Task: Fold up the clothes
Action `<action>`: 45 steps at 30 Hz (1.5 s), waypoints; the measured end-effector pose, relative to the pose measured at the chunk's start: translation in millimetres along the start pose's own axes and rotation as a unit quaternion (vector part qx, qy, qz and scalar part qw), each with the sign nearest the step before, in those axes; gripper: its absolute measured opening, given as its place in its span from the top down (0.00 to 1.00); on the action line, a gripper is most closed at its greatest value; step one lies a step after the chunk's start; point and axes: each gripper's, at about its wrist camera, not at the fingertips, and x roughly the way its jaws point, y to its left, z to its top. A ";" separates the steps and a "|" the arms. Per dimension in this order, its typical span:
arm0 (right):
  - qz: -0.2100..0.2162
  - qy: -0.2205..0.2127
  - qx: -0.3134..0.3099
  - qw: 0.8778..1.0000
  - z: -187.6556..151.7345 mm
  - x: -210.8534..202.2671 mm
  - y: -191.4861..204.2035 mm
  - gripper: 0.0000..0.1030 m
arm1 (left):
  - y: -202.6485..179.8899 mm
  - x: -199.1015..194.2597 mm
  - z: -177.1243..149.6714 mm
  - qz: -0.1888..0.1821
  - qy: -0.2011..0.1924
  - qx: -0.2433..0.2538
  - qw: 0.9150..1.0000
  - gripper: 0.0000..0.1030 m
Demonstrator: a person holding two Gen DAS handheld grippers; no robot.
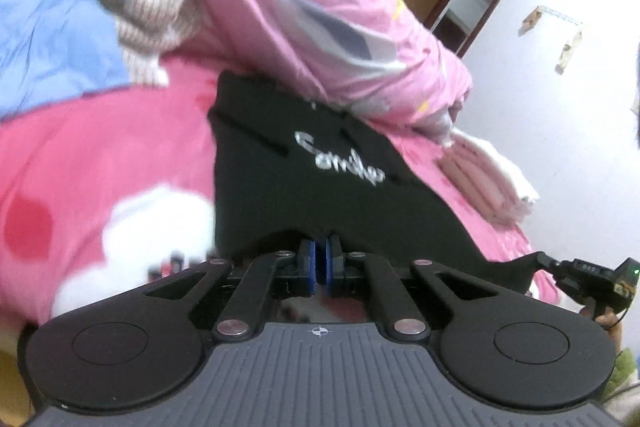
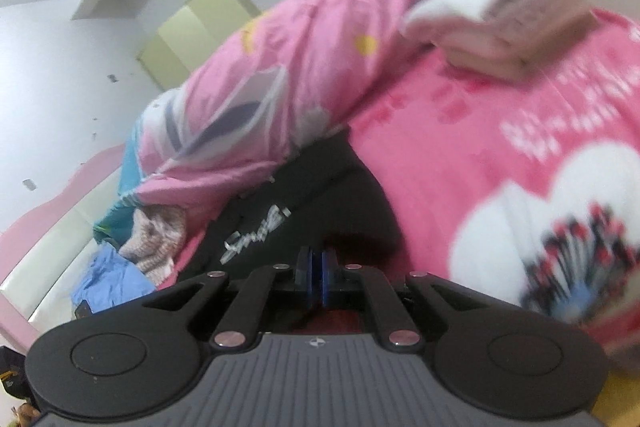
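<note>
A black garment (image 1: 320,183) with silver script lettering lies spread on a pink bedspread (image 1: 100,155). My left gripper (image 1: 320,247) is shut on the garment's near edge, which is pinched between the blue pads. In the right wrist view the same black garment (image 2: 296,211) stretches away from my right gripper (image 2: 317,259), which is shut on another part of its edge. The other gripper's body shows at the far right of the left wrist view (image 1: 592,279).
A rolled pink patterned quilt (image 1: 320,11) lies along the far side, over the garment's far edge. A folded stack of white and pink clothes (image 2: 504,23) sits on the bed. A blue cloth (image 1: 44,27) and a striped knit (image 1: 140,11) are heaped at the left.
</note>
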 end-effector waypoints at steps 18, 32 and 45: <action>0.029 -0.029 -0.063 0.997 110.4 142.5 28.3 0.96 | 34.4 95.0 94.2 0.062 -0.089 0.020 0.994 0.98; 0.010 -0.007 -0.033 0.999 168.2 309.5 13.1 0.97 | 96.7 218.8 178.3 0.114 -0.065 -0.036 0.991 0.98; -0.015 0.047 0.075 0.996 170.0 427.3 -54.2 0.94 | 168.7 302.9 183.4 0.117 0.010 -0.135 0.984 0.85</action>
